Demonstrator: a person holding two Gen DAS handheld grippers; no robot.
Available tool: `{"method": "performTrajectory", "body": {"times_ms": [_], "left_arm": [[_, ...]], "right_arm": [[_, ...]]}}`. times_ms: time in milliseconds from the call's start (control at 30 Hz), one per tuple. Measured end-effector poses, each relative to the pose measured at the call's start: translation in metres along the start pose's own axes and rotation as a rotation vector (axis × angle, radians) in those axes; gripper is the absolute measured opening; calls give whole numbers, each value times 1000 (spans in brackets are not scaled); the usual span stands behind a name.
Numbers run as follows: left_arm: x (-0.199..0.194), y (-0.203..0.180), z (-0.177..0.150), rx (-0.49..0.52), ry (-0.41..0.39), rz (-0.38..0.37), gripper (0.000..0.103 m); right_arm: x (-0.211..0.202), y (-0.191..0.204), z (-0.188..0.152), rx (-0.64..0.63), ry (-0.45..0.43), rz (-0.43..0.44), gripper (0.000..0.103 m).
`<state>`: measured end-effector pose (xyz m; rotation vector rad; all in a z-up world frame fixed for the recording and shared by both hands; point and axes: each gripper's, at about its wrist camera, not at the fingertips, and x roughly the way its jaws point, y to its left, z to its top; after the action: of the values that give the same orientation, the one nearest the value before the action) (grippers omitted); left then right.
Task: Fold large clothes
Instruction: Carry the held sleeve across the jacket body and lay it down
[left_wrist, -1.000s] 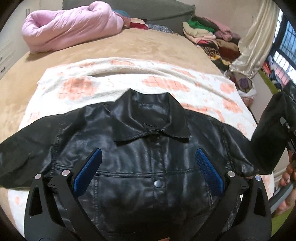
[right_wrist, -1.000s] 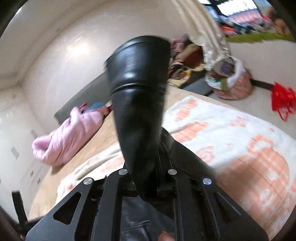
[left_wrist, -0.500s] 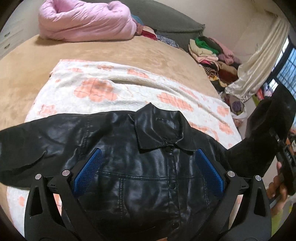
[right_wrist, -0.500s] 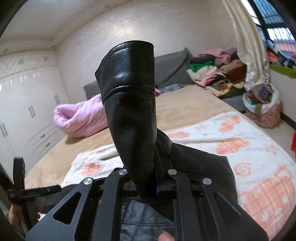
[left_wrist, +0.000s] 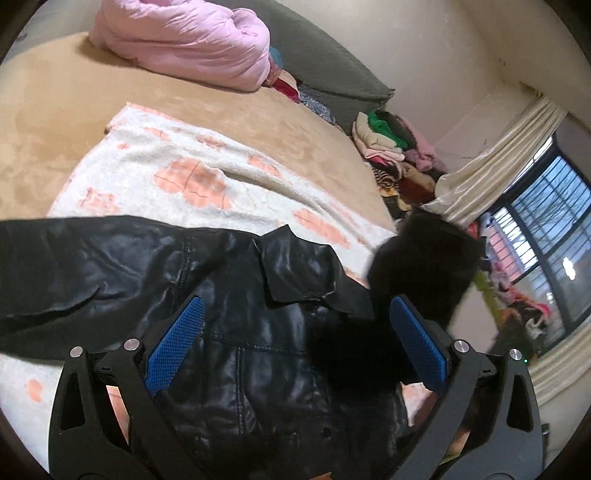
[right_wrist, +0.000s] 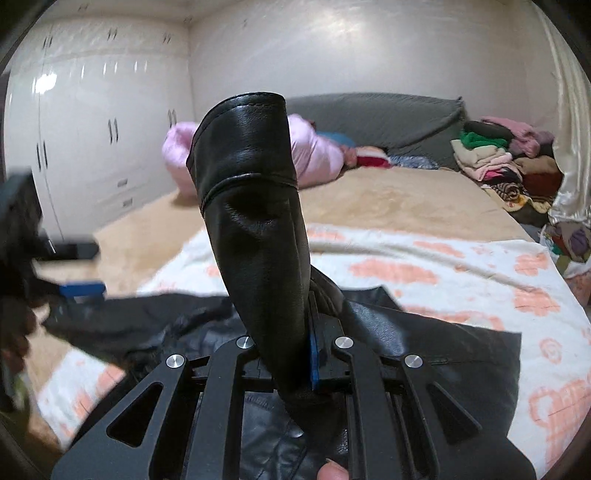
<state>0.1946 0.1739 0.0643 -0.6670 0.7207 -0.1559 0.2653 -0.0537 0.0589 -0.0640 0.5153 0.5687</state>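
A: Holding what, the right tool (right_wrist: 295, 354)?
B: Clenched on the jacket sleeve (right_wrist: 251, 206), raised. Left tool (left_wrist: 295, 343) released above the black jacket (left_wrist: 236, 332) lying on the bed's blanket (left_wrist: 207, 177).

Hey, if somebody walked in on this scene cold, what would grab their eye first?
The black leather jacket spread on the white and peach blanket in the foreground. Its sleeve stands up in the middle of the right wrist view, clamped in the right gripper, while the left gripper is open over the jacket's front. Behind lies a pink puffy coat.
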Motion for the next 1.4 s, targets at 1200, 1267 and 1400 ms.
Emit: {"method": "performTrajectory", "body": {"times_ms": [1200, 1267, 1400], "left_arm": [[68, 77, -54, -237, 212, -125, 94], [76, 80, -56, -271, 205, -127, 92], [90, 80, -57, -265, 221, -60, 42]], "right_arm": [[-11, 46, -103, -11, 221, 107, 90], [-19, 34, -101, 17, 203, 93, 82], [-25, 9, -101, 70, 212, 28, 58]]}}
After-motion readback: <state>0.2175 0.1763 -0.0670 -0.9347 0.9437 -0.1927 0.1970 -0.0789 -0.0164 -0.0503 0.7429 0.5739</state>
